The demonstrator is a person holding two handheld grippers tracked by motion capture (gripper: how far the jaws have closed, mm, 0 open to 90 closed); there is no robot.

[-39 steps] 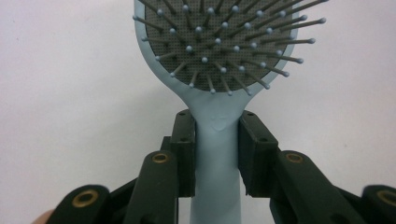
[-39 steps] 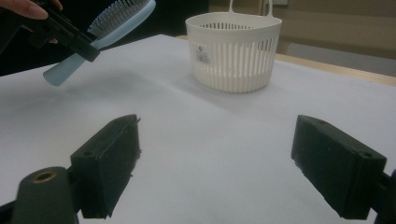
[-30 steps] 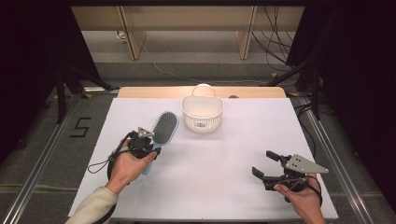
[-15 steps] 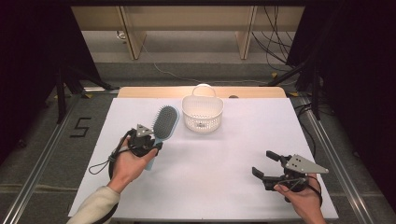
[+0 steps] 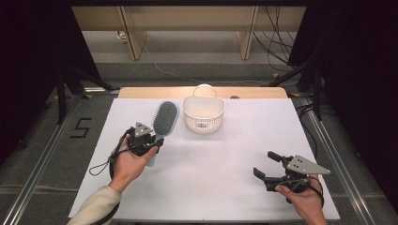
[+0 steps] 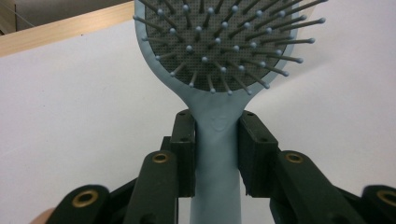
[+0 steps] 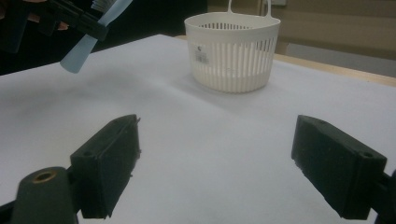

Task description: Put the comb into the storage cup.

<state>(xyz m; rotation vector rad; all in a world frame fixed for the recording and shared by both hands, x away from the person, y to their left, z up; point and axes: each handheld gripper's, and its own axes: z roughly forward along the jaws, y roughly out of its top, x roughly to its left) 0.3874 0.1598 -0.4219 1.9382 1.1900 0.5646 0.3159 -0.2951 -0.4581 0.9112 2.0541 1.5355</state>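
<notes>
Left gripper view check: what grips the hairbrush [image 6: 217, 140]?
— Left gripper [image 6: 215, 154] pinches its blue handle, jaws pressed on both sides; bristle head points to the left of the white basket [image 5: 203, 114].
— Right gripper [image 5: 268, 165]?
— Jaws spread, nothing between them, well apart from the basket on the table [image 5: 234, 159].

Black tongs [image 5: 270, 165] with brass screws, grey triangular plates, trailing cables, beige sleeve [image 5: 96, 208].
</notes>
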